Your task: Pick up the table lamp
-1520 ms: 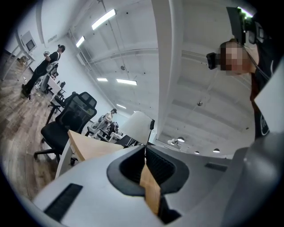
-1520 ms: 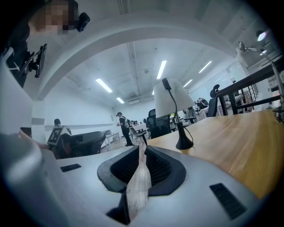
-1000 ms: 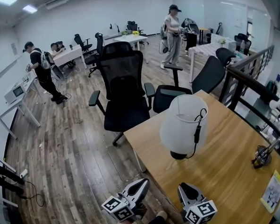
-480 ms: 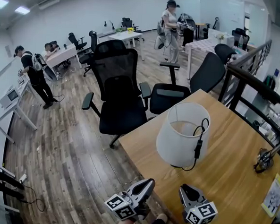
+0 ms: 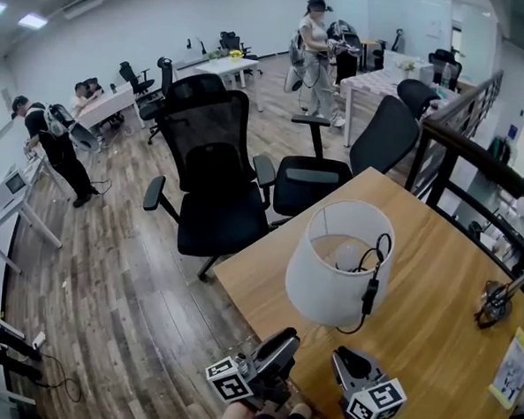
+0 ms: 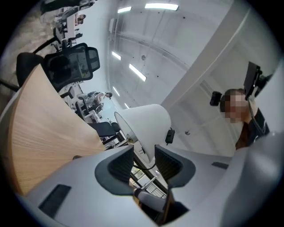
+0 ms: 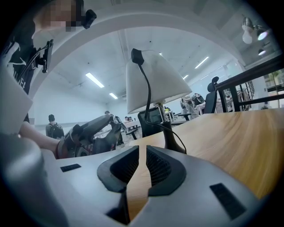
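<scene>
The table lamp (image 5: 338,264) stands on the wooden table (image 5: 434,286), with a white shade, a dark base and a black cord with a switch (image 5: 369,295) hanging down its side. Both grippers are just in front of it at the table's near edge, touching nothing. My left gripper (image 5: 280,349) is tilted up toward the shade (image 6: 146,122); its jaws are opening with nothing between them. My right gripper (image 5: 346,360) is shut and empty, pointing at the lamp's base (image 7: 174,141) under the shade (image 7: 155,82). In the right gripper view the left gripper (image 7: 88,133) shows at the left.
Two black office chairs (image 5: 215,184) (image 5: 335,169) stand against the table's far edge. A small metal desk lamp (image 5: 497,300) and a yellow leaflet (image 5: 513,370) lie at the table's right. A dark railing (image 5: 465,150) runs behind. People stand far back.
The left gripper has moved right toward the table's edge and rolled. The lamp sits lower and nearer in the head view. The right gripper has shifted only a little.
</scene>
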A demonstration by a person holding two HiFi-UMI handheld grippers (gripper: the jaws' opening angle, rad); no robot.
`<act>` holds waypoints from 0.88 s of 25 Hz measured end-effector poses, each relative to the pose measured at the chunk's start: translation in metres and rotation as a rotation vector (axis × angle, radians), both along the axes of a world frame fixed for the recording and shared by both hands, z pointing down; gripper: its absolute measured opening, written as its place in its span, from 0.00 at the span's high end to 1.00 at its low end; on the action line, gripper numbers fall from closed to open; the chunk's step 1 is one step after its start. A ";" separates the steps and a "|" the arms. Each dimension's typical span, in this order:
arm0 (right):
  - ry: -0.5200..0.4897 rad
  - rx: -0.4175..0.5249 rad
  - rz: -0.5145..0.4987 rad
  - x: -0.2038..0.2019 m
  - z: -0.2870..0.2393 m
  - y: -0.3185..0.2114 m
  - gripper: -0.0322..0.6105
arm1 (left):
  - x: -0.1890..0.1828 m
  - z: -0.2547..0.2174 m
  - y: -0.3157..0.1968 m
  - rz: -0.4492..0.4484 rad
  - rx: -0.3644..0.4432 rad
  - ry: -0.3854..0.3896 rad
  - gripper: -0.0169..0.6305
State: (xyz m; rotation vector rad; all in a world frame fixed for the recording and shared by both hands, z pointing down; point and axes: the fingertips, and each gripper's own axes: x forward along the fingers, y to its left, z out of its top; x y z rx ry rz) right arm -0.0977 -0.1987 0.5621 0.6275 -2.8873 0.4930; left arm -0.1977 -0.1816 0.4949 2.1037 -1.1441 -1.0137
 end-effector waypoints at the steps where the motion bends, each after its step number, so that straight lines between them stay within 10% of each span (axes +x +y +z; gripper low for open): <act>1: 0.008 -0.003 0.000 0.001 0.002 0.001 0.85 | -0.001 -0.001 -0.003 0.009 0.012 0.034 0.76; 13: 0.077 -0.025 0.048 0.008 0.021 -0.010 0.85 | -0.012 -0.002 -0.041 0.193 0.163 0.378 0.72; 22: 0.108 -0.052 0.045 -0.010 0.034 -0.008 0.85 | -0.007 -0.026 -0.048 0.367 0.315 0.412 0.74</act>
